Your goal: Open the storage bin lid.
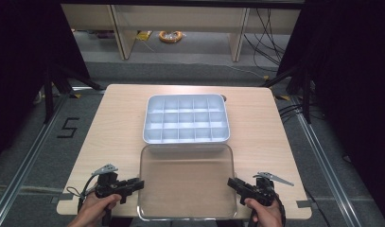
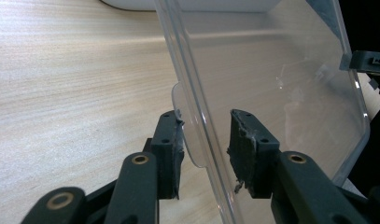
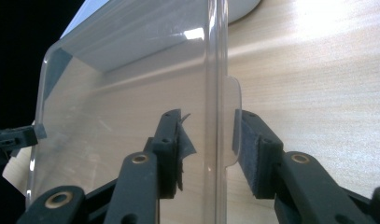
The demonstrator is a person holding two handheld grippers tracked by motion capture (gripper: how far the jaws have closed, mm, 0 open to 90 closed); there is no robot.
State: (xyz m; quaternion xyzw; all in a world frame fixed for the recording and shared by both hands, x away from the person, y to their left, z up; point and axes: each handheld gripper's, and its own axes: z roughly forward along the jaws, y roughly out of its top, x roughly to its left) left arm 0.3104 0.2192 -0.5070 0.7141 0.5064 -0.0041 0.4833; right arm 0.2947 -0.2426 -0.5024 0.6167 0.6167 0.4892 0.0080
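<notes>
A pale wood-grain table [image 1: 114, 127] carries a white plastic compartment box [image 1: 186, 137] and a clear colourless plastic lid [image 1: 186, 189]. Both grippers' jaws are black with brass-coloured rivets.

Lab or test-rig setting. Light wood table [image 1: 119, 123] on grey carpeted floor [image 1: 43, 156], flanked by black curtains [image 1: 24, 52]; metal floor rails [image 1: 322, 156] along both sides; floor marking "5" [image 1: 68, 127] at left; loose cables [image 1: 270, 38] and yellow cable coil [image 1: 170, 36] beyond far edge, under plain desks [image 1: 180, 19].
</notes>
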